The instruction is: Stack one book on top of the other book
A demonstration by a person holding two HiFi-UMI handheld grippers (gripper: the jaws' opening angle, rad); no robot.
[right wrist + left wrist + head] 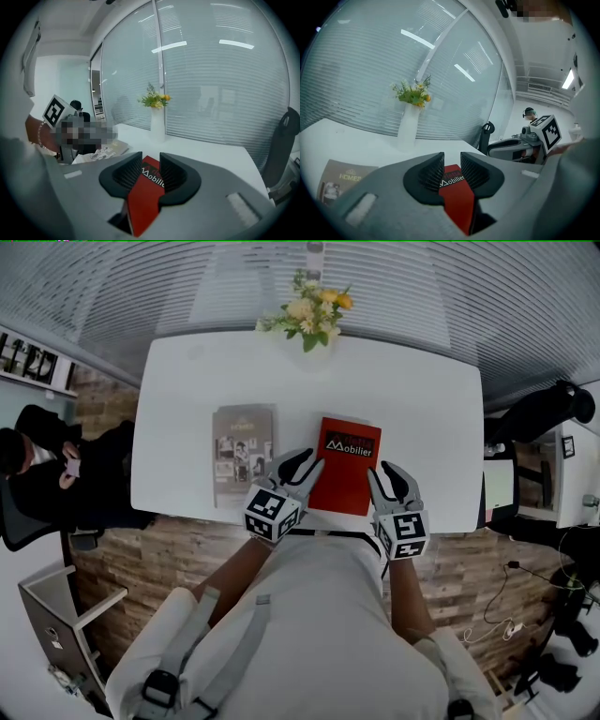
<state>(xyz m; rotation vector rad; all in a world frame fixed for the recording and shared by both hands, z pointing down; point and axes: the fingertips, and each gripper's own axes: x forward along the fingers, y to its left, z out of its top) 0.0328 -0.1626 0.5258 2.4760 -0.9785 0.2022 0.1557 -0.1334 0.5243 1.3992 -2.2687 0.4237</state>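
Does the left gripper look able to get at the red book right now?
Probably yes: the left gripper is by the near left corner of the red book with jaws apart, nothing blocks the way, and the grey book lies apart to its left.

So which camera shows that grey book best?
The head view: the grey book lies whole on the table, left of the red book, all four edges showing. The left gripper view catches only part of it, low at the left; the right gripper view, a thin slanted sliver.
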